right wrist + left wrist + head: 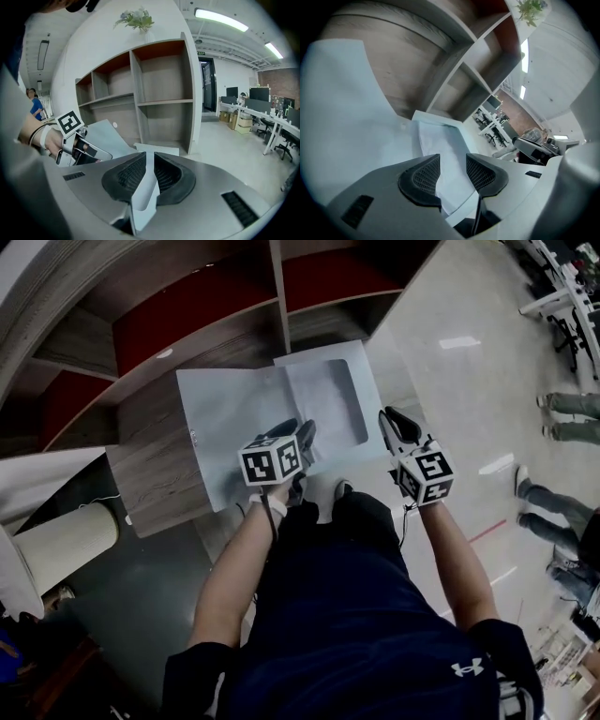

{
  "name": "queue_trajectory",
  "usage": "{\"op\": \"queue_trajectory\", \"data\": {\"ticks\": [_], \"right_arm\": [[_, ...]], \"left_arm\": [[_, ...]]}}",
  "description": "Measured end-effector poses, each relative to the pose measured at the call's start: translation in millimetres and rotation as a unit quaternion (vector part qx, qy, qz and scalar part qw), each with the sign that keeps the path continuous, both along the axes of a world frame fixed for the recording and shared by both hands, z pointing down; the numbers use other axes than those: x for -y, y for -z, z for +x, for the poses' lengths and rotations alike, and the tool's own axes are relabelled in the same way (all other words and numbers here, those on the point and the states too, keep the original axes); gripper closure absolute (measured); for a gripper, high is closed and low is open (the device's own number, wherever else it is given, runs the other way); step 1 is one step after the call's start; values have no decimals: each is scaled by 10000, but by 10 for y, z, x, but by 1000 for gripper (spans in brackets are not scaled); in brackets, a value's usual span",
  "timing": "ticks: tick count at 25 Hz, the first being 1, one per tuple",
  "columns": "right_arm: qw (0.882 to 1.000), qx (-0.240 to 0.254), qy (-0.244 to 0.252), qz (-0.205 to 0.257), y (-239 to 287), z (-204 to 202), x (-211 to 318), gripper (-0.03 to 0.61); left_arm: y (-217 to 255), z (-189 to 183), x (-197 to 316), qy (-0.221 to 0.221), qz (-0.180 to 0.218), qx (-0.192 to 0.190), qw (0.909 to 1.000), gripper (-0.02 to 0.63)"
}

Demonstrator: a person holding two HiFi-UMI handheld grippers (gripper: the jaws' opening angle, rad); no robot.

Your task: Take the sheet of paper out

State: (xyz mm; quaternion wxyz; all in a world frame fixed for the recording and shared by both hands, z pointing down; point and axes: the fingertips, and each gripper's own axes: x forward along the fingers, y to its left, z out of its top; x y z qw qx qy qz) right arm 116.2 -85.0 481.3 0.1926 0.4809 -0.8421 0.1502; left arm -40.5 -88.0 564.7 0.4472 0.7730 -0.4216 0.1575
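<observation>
A pale blue folder [225,418] lies spread open on a wooden top [159,479], with a white sheet of paper [323,395] in its right half. My left gripper [302,439] is open at the folder's near edge. In the left gripper view the sheet [440,140] runs up between the two parted pads, around the left gripper [453,171], and neither pad presses on it. My right gripper [394,426] is at the folder's right edge. In the right gripper view the right gripper [150,171] is shut on a pale edge of the folder [146,187].
A wooden shelf unit [281,296] with red-backed compartments stands just behind the folder, and a potted plant [136,18] sits on its top. A pale round post [66,540] is at the lower left. People's legs [567,418] stand on the floor at right. Office desks [262,117] line the far right.
</observation>
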Motion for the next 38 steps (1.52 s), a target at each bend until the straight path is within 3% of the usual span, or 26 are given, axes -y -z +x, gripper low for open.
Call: {"op": "queue_trajectory", "data": {"ticks": [3, 11, 14, 18, 24, 35, 38], "right_arm": [[9995, 29, 21, -319, -214, 0, 24, 493], [9949, -22, 579, -824, -667, 16, 140, 488], [9935, -11, 698, -897, -790, -16, 235, 488], [9928, 10, 735, -946, -884, -32, 299, 488], [9916, 41, 770, -1043, -986, -74, 290, 488], [9910, -97, 649, -1165, -1158, -13, 278, 489], [9896, -97, 650, -1283, -1226, 5, 256, 489]], "left_arm": [[-266, 24, 14, 143, -453, 75, 9988, 418], [-846, 47, -56, 268, -1288, 315, 9908, 373], [-914, 56, -5, 176, -1342, 271, 9904, 379], [-1014, 34, 25, 44, -1412, 481, 9888, 430], [-1098, 86, 3, 21, -1484, 344, 9883, 404], [-1114, 196, 29, -169, -1482, 372, 9881, 410], [-1101, 192, 36, -82, -1494, 227, 9885, 410]]}}
